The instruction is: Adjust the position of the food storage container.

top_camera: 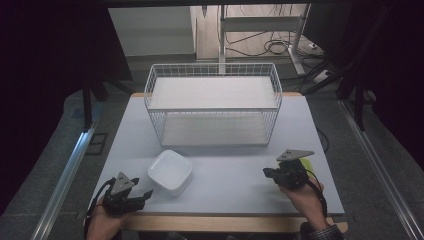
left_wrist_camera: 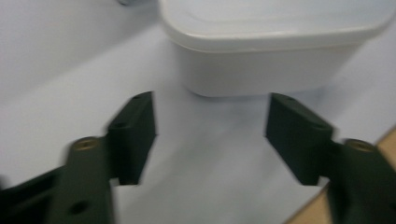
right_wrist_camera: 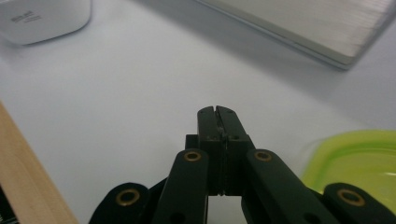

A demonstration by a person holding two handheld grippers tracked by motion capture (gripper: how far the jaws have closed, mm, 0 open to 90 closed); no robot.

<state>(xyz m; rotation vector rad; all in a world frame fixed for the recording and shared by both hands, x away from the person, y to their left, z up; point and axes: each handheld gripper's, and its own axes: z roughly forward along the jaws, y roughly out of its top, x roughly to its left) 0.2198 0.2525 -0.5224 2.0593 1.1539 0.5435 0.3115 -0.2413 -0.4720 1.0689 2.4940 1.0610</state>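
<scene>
A white square container (top_camera: 170,171) sits on the pale table (top_camera: 235,180) near the front left. My left gripper (top_camera: 146,193) is just to the left of it, pointing at it. In the left gripper view the container (left_wrist_camera: 266,46) stands close ahead, and the left gripper (left_wrist_camera: 210,135) is open with bare table between its jaws. My right gripper (top_camera: 267,172) rests near the front right, shut with nothing in it. In the right gripper view its jaws (right_wrist_camera: 218,110) meet tip to tip, with the container (right_wrist_camera: 42,18) far off at the upper left.
A white wire basket (top_camera: 212,65) with a flat board inside stands at the back middle; its base (right_wrist_camera: 303,28) lies ahead of the right gripper. A lime-green lid (top_camera: 307,163) (right_wrist_camera: 359,158) lies beside the right gripper. The table's wooden front edge (right_wrist_camera: 28,186) runs close by.
</scene>
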